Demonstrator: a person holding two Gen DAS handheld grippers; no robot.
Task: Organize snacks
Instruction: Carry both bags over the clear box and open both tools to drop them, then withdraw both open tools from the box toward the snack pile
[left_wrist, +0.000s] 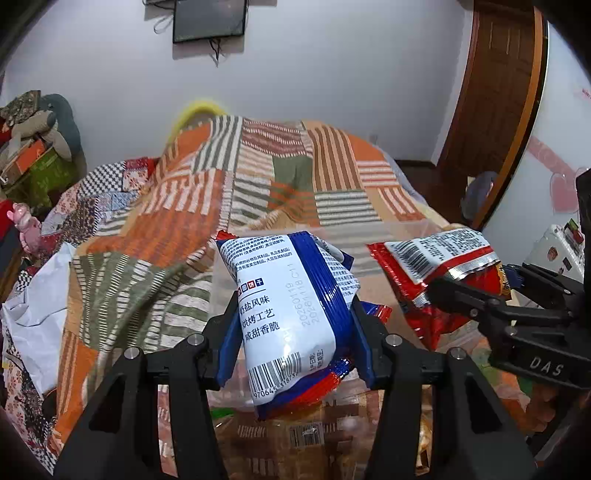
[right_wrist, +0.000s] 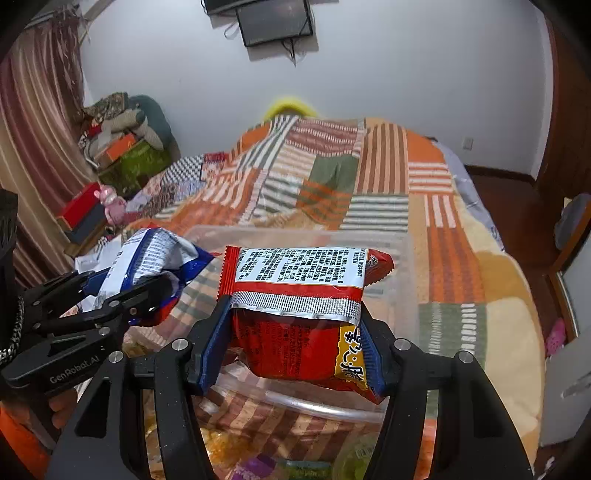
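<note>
My left gripper (left_wrist: 295, 332) is shut on a blue and white snack packet (left_wrist: 291, 310) and holds it in the air above a clear plastic bin. My right gripper (right_wrist: 295, 339) is shut on a red snack packet (right_wrist: 299, 314) and holds it over the same clear bin (right_wrist: 402, 251). In the left wrist view the right gripper (left_wrist: 476, 291) holds the red packet (left_wrist: 436, 266) at the right. In the right wrist view the left gripper (right_wrist: 125, 291) holds the blue packet (right_wrist: 147, 258) at the left. More snack packets (right_wrist: 229, 446) lie below in the bin.
The bin sits on a bed with an orange, green and white patchwork blanket (left_wrist: 221, 206). Boxes and clothes (right_wrist: 122, 147) pile at the left by a striped curtain (right_wrist: 33, 110). A wooden door (left_wrist: 495, 92) stands at the right. A dark screen (right_wrist: 273, 22) hangs on the wall.
</note>
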